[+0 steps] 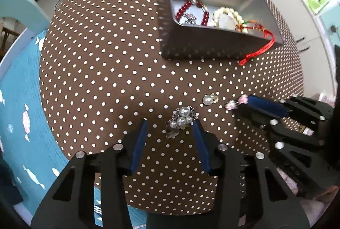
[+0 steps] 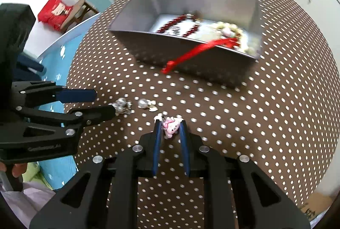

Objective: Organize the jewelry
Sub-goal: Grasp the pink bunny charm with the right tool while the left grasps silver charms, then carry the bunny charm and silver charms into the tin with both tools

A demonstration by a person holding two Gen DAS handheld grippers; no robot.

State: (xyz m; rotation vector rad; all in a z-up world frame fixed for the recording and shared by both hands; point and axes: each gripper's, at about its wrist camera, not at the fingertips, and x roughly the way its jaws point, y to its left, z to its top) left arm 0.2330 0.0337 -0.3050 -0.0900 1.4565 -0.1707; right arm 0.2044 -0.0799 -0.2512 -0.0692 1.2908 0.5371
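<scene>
Gripping pink charm in right gripper: jaws clamped on it, so we lift straight, keep squeeze light, carry over box wall. Left gripper jaws apart, pearl cluster between tips, pads not pressing; we centre, then close on beads, not chain. Single pearl earring lies just beyond on dotted table. Far: grey box holds red and cream bracelets, red cord hanging over wall.
</scene>
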